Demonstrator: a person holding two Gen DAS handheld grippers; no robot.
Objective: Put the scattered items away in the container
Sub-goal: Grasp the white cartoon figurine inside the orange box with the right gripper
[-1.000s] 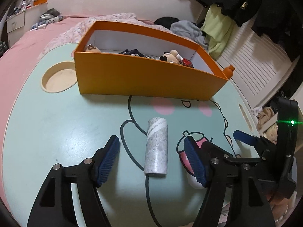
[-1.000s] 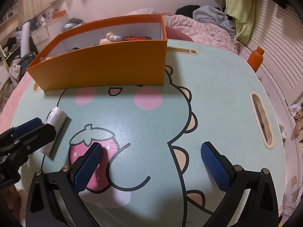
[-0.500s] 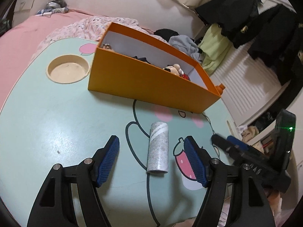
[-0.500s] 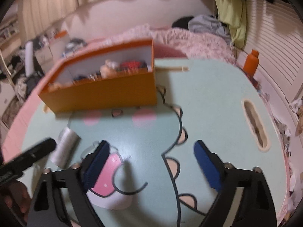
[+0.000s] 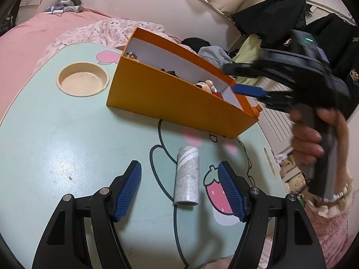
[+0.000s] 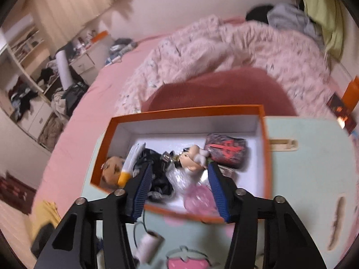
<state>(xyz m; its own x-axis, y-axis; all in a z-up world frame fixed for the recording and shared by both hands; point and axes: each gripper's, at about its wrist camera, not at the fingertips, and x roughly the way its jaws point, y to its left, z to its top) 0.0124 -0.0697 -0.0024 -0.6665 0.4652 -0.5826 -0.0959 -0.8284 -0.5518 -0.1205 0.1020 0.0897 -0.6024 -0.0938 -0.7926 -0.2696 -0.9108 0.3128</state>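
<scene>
Straddling a speckled grey cylinder [image 5: 187, 177], the left tool [image 5: 179, 192] gapes, ribbed pads untouching.

Right tool [image 5: 251, 83] motion-blurred, box [image 6: 265, 157] contents smeared, roll [image 6: 148, 245] half hidden behind tool arm

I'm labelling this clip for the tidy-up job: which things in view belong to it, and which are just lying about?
Belongs to the job:
- grey roll, lying on the table between the open left gripper
- orange box, already holding toys
- right gripper, above the box

Just lying about:
- cup recess
- quilt
- hanging clothes
</scene>
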